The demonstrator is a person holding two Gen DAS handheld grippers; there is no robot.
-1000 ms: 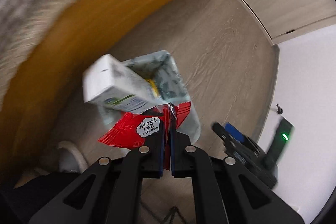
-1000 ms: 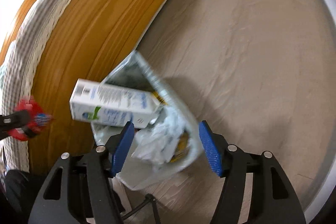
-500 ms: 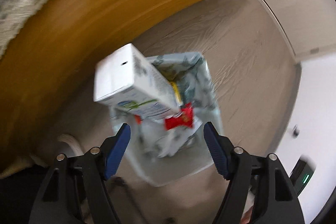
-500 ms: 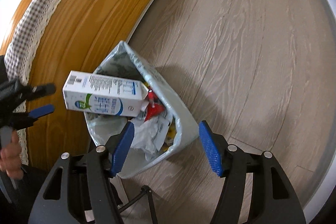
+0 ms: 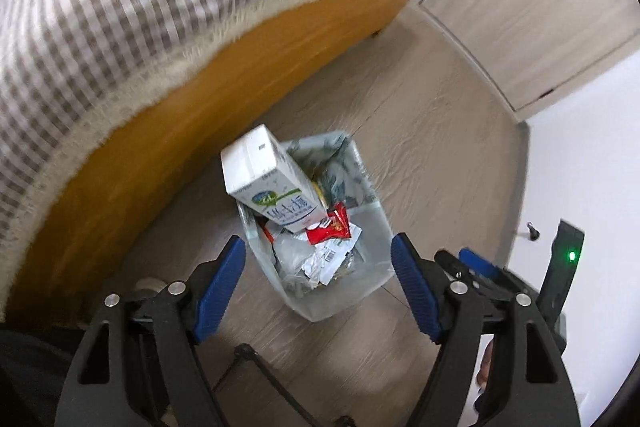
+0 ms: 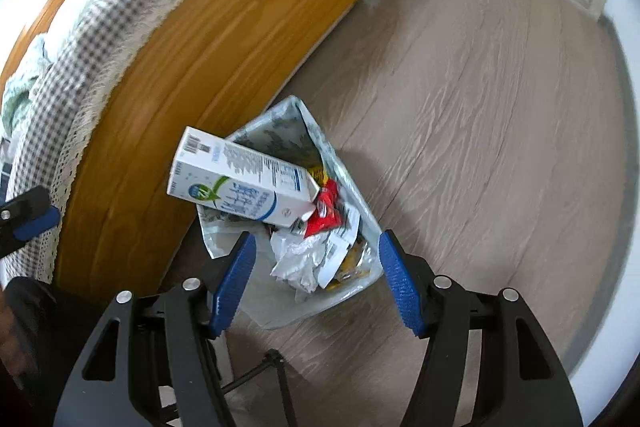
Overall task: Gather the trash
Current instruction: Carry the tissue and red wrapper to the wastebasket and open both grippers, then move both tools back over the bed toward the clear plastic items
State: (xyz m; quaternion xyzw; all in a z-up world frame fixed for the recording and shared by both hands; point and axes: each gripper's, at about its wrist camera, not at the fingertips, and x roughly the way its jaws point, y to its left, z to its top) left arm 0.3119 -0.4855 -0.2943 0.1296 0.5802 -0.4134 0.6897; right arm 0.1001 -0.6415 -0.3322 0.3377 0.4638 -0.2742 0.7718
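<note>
A grey wood-grain plank floor (image 6: pixel 500 115) fills most of both views, and along its edge runs a bed with an orange wooden side board (image 6: pixel 224 39) under a grey-and-white checked cover with a cream fringe (image 5: pixel 132 11). A pale wood-grain cabinet door (image 5: pixel 532 7) stands at the far side of the floor, next to a white wall (image 5: pixel 592 163). On the floor just beside the bed board sits a small pale grey rectangular trash bin lined with a leaf-patterned bag (image 5: pixel 372 267), filled above its rim. A white milk carton with a blue and green print (image 6: pixel 240 183) lies tilted across the bin's top, one end jutting over the rim toward the bed, the other end down among the trash. Against that lower end rests a red snack wrapper (image 5: pixel 330 227), on top of crumpled white and silver paper and foil scraps (image 6: pixel 304 263). The left gripper (image 5: pixel 318 285) hangs over the bin with its blue-padded jaws spread wide, having just been opening, and nothing is between them. The right gripper (image 6: pixel 314 279) is likewise above the bin, jaws wide apart and holding nothing; it shows at the right edge of the left wrist view.
</note>
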